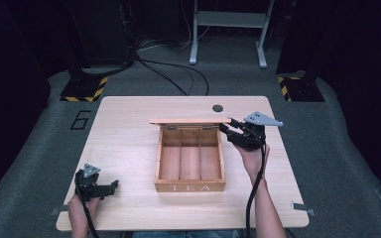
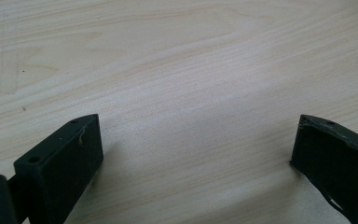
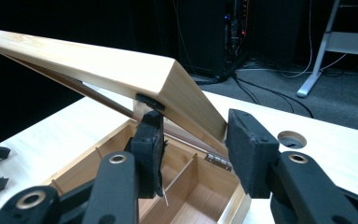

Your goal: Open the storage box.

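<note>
Left claw (image 1: 113, 187): near edge of the worktop (image 1: 124, 144), left of the box; jaws spread wide apart with bare wood between them, holding nothing; in the left gripper view (image 2: 196, 149) both black jaws hang just over the light wood grain.
Tea box (image 1: 190, 186): middle of the worktop, wooden, "TEA" lettered on its near front wall; three long compartments run front to back, split by two thin dividers.
Lid (image 1: 189, 120): raised and hinged at the box's far edge, seen edge-on from above; in the right gripper view (image 3: 98, 65) it slopes up and away over the open compartments.
Right claw (image 1: 224, 127): at the box's far right corner, beside the lid's right end; jaws apart (image 3: 193, 140), one under the lid's edge and touching or nearly touching it, the other clear of it to the side; not clamped on anything.
Hole (image 1: 218, 108): round, in the worktop beyond the lid.
Floor (image 1: 228, 64): grey carpet with black cables, past the far edge.
</note>
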